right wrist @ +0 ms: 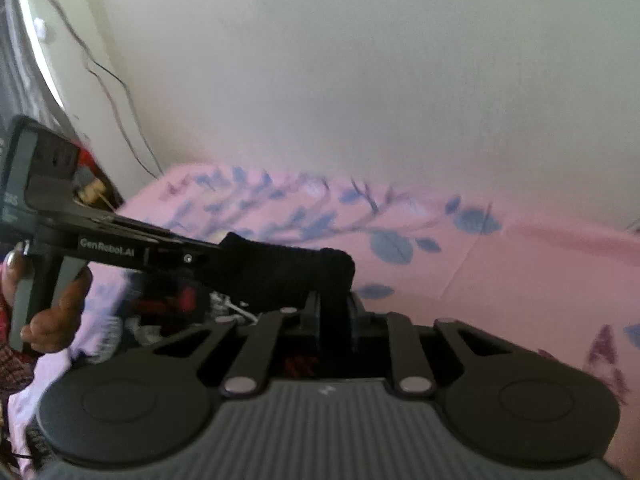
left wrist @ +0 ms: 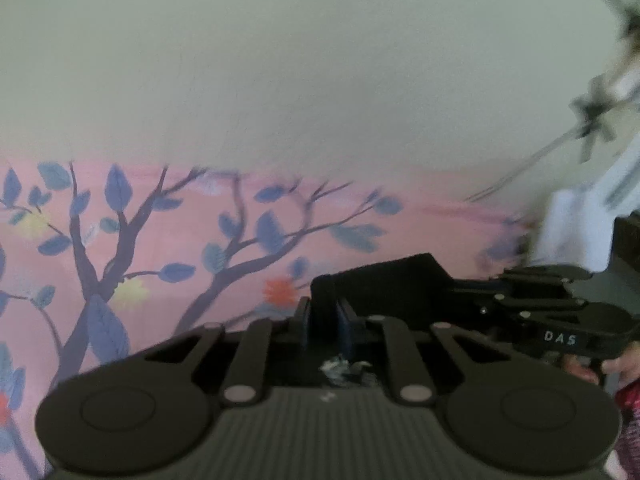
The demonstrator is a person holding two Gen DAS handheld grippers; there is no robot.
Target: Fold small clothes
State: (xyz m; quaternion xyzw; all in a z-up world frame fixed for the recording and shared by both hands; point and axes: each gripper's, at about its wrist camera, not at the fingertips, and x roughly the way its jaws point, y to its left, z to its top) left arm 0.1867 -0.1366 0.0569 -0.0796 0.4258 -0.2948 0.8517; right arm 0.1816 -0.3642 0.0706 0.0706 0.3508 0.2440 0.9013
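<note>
The black sock (right wrist: 280, 270) is stretched between both grippers, with its long axis running across from one to the other, almost level. The right gripper (right wrist: 334, 312) is clenched on one end and the left gripper (left wrist: 324, 316) on the other end. Below it lies a pink bedsheet (left wrist: 168, 240) with blue leaves and branches. Behind it stands a plain pale wall (right wrist: 360, 80).

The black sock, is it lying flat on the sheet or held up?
Held up: the black sock is stretched between the left tool and right tool, above the pink sheet.
</note>
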